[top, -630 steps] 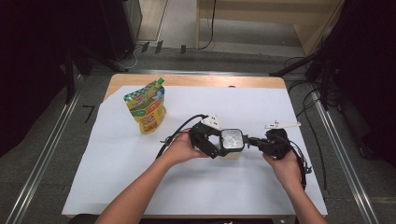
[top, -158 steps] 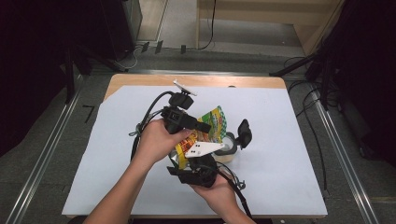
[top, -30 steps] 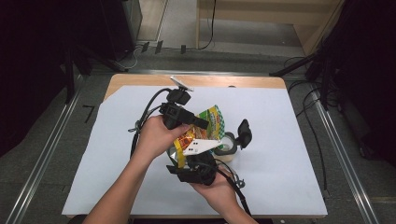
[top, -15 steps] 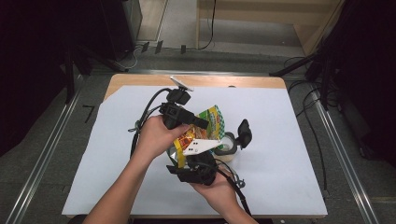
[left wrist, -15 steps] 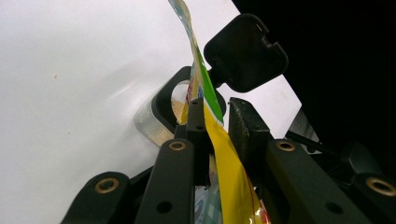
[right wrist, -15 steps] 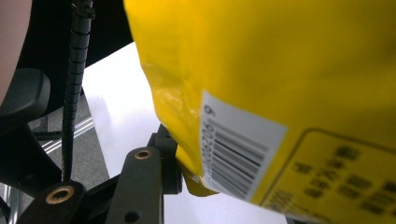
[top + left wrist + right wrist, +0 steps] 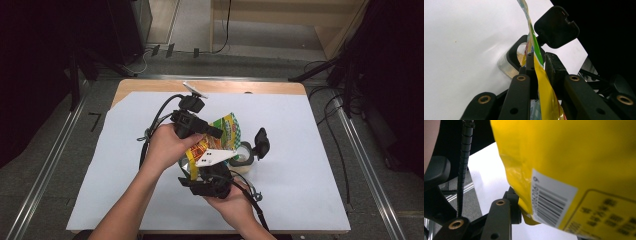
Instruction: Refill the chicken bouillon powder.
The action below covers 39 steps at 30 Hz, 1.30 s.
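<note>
While my left gripper (image 7: 537, 65) has just been closing on the yellow snack pouch (image 7: 220, 137) above the open jar (image 7: 243, 159), my right gripper (image 7: 524, 213) pinches the pouch's lower corner over the bench (image 7: 300, 150).

A wooden table (image 7: 150, 86) bears a white sheet (image 7: 310, 145).
</note>
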{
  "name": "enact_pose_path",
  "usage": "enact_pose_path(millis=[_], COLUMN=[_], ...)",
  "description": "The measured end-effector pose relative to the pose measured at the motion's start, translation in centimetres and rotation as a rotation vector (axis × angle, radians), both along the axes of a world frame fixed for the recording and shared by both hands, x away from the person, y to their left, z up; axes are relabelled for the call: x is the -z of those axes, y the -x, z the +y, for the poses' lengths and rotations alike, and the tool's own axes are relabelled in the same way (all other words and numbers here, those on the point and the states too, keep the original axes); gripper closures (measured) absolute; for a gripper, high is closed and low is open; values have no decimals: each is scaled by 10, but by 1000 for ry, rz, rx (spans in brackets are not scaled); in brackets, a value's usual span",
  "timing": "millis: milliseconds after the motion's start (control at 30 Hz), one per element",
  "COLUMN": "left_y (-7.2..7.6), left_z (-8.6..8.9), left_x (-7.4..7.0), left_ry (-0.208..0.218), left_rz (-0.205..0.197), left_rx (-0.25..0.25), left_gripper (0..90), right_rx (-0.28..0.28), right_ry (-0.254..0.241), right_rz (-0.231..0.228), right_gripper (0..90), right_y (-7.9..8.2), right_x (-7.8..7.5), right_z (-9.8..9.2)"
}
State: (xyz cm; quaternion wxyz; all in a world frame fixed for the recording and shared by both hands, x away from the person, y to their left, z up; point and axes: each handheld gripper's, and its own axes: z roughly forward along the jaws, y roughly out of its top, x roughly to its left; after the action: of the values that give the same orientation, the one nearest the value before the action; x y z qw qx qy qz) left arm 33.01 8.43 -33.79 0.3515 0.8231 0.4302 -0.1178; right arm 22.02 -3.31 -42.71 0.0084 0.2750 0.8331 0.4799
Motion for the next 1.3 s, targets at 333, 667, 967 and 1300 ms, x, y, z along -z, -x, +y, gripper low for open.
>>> enact_pose_path(millis=[333,667,967,1300], left_y=[0,0,1,-2], left_z=[0,0,-1,-2], left_x=[0,0,0,-1], left_ry=[-8,-3,-6,-18], left_rz=[-7,0,-2,16], left_rx=[4,-2,-1,10], left_gripper=[834,835,835,835], right_rx=[0,-1,-1,-4], right_ry=[0,-3,-2,-2], right_rz=[-2,-2,-5,-7], right_gripper=[626,627,628,628], right_y=[0,0,0,-1], right_x=[0,1,1,2], right_z=[0,0,0,-1])
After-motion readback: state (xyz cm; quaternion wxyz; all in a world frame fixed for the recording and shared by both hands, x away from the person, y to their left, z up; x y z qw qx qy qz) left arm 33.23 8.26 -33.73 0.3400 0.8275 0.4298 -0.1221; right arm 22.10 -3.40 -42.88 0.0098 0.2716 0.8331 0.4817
